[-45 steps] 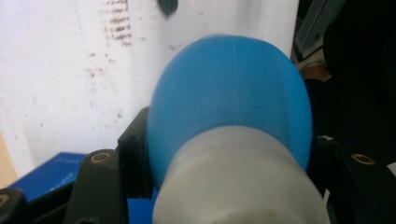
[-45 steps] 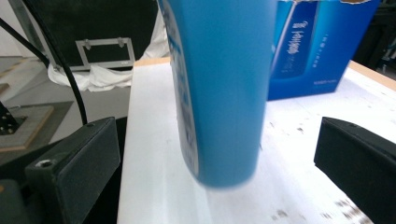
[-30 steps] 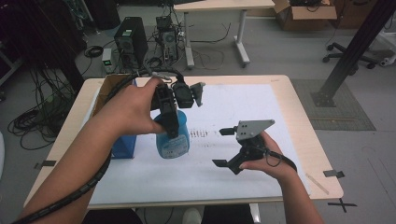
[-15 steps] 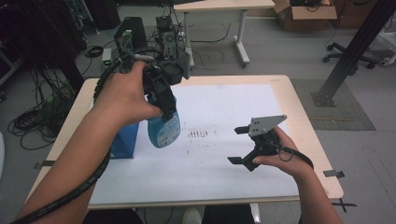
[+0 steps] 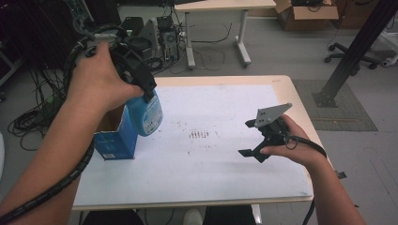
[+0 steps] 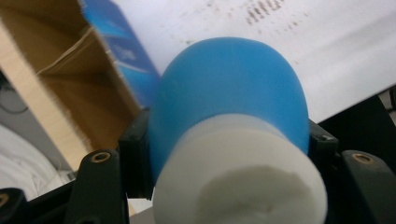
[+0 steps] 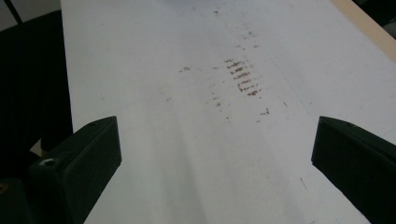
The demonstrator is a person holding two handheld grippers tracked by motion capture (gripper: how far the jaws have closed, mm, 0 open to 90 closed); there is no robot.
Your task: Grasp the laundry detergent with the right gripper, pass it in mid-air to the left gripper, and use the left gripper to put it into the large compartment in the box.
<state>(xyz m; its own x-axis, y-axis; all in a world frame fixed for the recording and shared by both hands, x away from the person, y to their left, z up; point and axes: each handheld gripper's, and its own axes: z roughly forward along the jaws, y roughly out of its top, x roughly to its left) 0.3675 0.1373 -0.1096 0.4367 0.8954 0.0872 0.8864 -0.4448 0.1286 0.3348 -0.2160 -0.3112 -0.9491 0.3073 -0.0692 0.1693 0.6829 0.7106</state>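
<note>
A blue bottle (image 5: 147,115) with a white cap end (image 6: 233,182) hangs tilted in the air, and my left gripper (image 5: 142,85) is shut on it near its top. In the left gripper view the black pads (image 6: 136,158) press on both sides of the bottle (image 6: 229,88). The bottle hangs at the right rim of an open blue cardboard box (image 5: 114,140), whose brown inside (image 6: 60,84) lies below it. My right gripper (image 5: 248,138) is held above the white sheet (image 5: 225,164) at the right, open, with nothing between its fingers (image 7: 79,163).
A patch of brown marks (image 5: 199,135) stains the middle of the sheet and lies ahead of my right gripper (image 7: 215,158) as the marks (image 7: 243,77). Beyond the table's far edge are cables, computer cases (image 5: 164,28) and another desk (image 5: 220,5).
My left hand has carried the bottle up and to the left, from the middle of the sheet to the box. My right gripper has drifted a little right and up, still open.
</note>
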